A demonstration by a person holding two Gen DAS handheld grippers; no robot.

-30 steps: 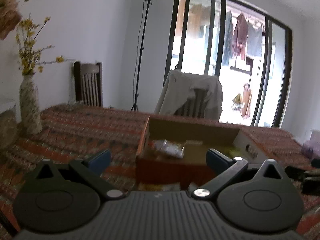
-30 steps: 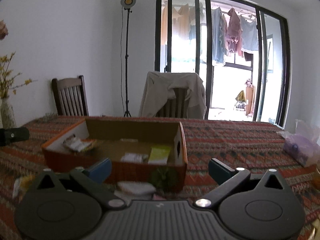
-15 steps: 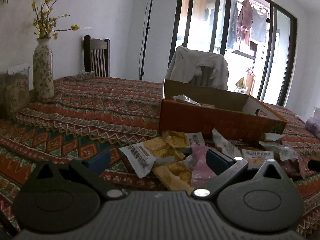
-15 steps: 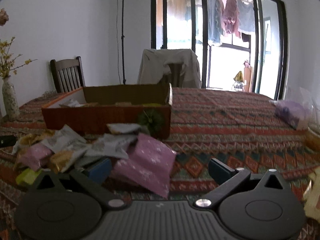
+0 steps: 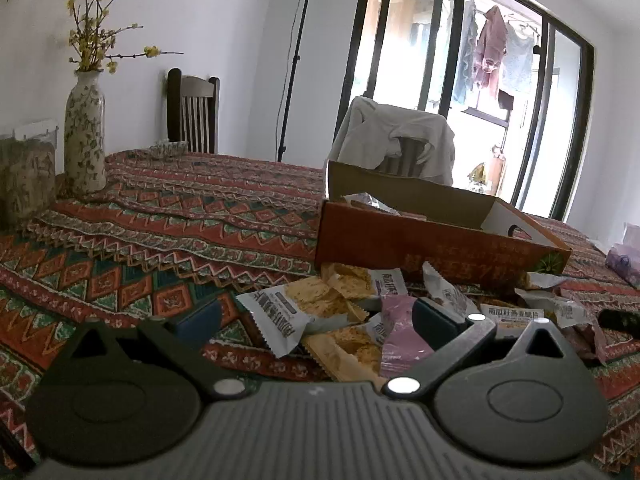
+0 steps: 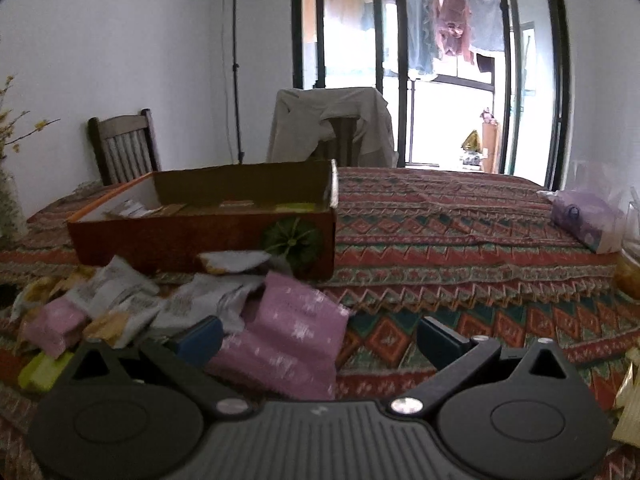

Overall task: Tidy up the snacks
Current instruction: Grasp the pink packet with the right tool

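1. A dining table under a red patterned tablecloth (image 5: 168,240) fills the room's middle, with chairs behind it, a flowered vase (image 5: 85,136) at the far left and glass balcony doors beyond
2. An orange cardboard box (image 6: 208,236) sits open-topped on the cloth; a few packets already lie inside
3. The loose snack packets (image 5: 320,312) lie heaped on the cloth just in front of the box, some overlapping
4. The left gripper (image 5: 316,320) has its jaws wide apart and empty, low over the heap, with a white-and-yellow packet (image 5: 296,312) between them
5. The right gripper (image 6: 320,336) is likewise spread and empty, a pink packet (image 6: 292,344) lying between its fingers
6. These packets look light, crinkly and slippery, likely with brittle contents; I judge a gentle pinch at the crimped end seal or across the flat middle would hold best without crushing
7. Neighbouring packets may drag along when one is lifted
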